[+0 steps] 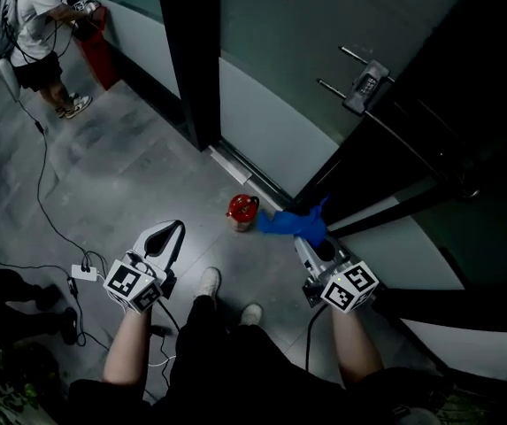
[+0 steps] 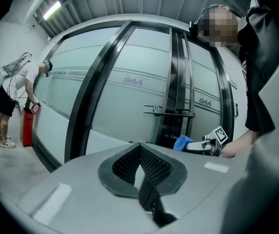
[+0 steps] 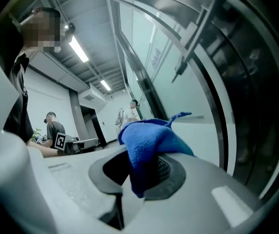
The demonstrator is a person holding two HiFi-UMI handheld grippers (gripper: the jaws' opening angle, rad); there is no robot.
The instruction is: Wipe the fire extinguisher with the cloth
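A small red fire extinguisher [image 1: 242, 211] stands on the grey floor at the foot of the glass door. Just to its right hangs a blue cloth [image 1: 293, 224], with my right gripper [image 1: 309, 240] shut on it; the cloth's edge reaches the extinguisher's side. In the right gripper view the cloth [image 3: 149, 140] bunches out from between the pads and hides them. My left gripper [image 1: 172, 233] hovers left of the extinguisher, apart from it, shut with nothing in it; its pads [image 2: 129, 164] meet. The left gripper view shows the cloth [image 2: 181, 143] but not the extinguisher.
Glass wall with dark frames and a door handle [image 1: 364, 78] ahead. Cables [image 1: 54, 224] and a power strip [image 1: 83, 273] lie on the floor at left. Another person [image 1: 45, 25] stands far left by a red box [image 1: 98, 51]. My shoes [image 1: 211, 282] are just behind the extinguisher.
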